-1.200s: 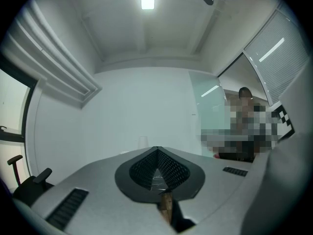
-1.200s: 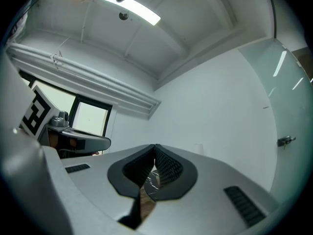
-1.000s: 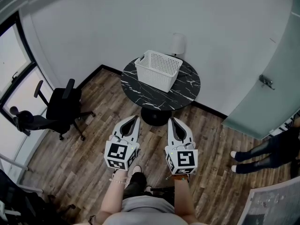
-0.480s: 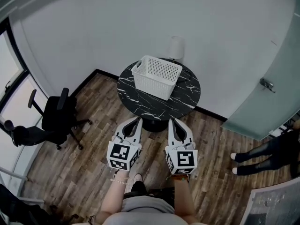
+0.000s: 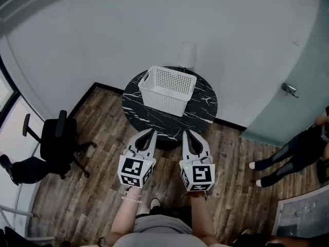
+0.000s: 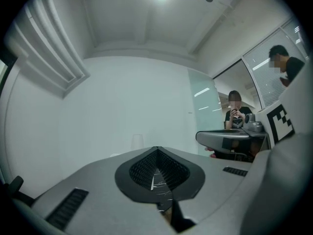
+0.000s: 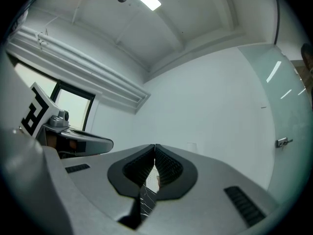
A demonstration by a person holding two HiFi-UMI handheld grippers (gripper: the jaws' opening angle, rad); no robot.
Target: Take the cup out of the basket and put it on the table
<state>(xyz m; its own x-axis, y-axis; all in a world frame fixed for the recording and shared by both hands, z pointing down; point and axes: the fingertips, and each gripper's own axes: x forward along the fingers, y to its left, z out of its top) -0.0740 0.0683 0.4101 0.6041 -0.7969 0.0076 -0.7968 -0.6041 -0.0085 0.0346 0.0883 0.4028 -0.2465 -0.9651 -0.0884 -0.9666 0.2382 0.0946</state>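
Note:
A white perforated basket (image 5: 167, 89) stands on a round black marble table (image 5: 195, 115) ahead of me; from here its inside is hidden, so no cup shows in it. A pale, cup-shaped thing (image 5: 187, 54) stands behind the basket at the table's far edge and shows faintly as a cup-shaped thing (image 6: 137, 142) in the left gripper view. My left gripper (image 5: 152, 131) and right gripper (image 5: 186, 133) are held side by side over the wooden floor, short of the table. Both are shut, jaws meeting at the tips with nothing between them, as the left gripper (image 6: 156, 150) and right gripper (image 7: 155, 146) show close up.
A black office chair (image 5: 56, 143) stands on the floor to the left. A frosted glass door with a handle (image 5: 288, 89) is on the right, with a person's legs (image 5: 285, 161) beside it. Another person (image 6: 236, 112) appears in the left gripper view.
The table and basket have drawn nearer and shifted slightly left in the head view as I stepped forward. Both grippers keep the same shut pose.

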